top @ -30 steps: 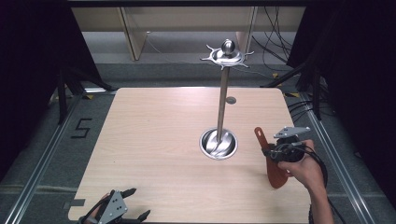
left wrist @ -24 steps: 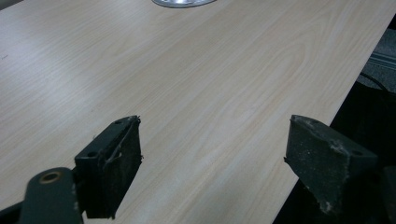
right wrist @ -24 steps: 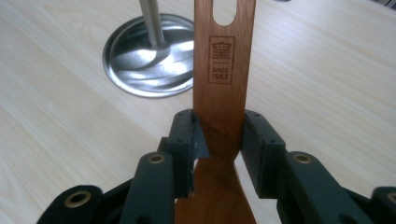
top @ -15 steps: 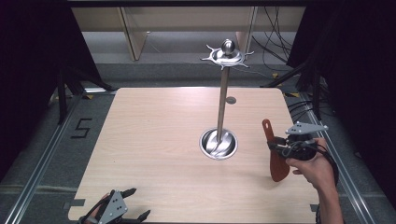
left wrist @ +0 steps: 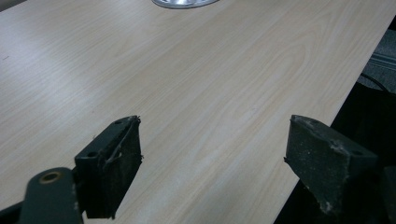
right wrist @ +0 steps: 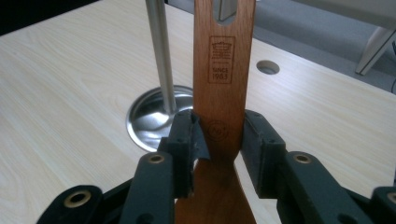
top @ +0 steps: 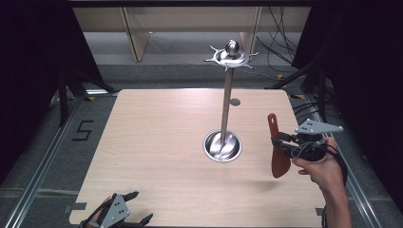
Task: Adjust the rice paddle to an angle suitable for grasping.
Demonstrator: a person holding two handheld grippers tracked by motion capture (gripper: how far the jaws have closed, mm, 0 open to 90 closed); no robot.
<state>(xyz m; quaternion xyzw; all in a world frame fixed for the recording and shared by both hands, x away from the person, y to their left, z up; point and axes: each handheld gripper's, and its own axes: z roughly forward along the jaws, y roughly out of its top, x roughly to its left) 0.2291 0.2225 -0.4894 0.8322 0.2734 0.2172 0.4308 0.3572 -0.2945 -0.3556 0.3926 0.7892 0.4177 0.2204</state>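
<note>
One wooden spatula (right wrist: 224, 93) is in my right tool (top: 280, 145), the jaws closed on the flat handle just above where it widens into the blade, handle end up and blade hanging down clear of the desk (top: 157, 142). It sits just to the right of the steel rack's base dish (top: 222, 146). My left tool (top: 130, 209) rests at the near edge of the desk, jaws wide apart with nothing between them.

The job in hand, as I read it, is hanging the spatula by the slot (right wrist: 229, 11) at its handle end on one of the prongs of the rack's crown (top: 231, 57). To do that well I would raise it until the slot is above prong height, keep the handle upright so the slot faces a prong squarely, then ease in and lower. The grip is low on the handle, so the top may sway; slow moves will help, as will staying clear of the pole (top: 227, 107).
</note>
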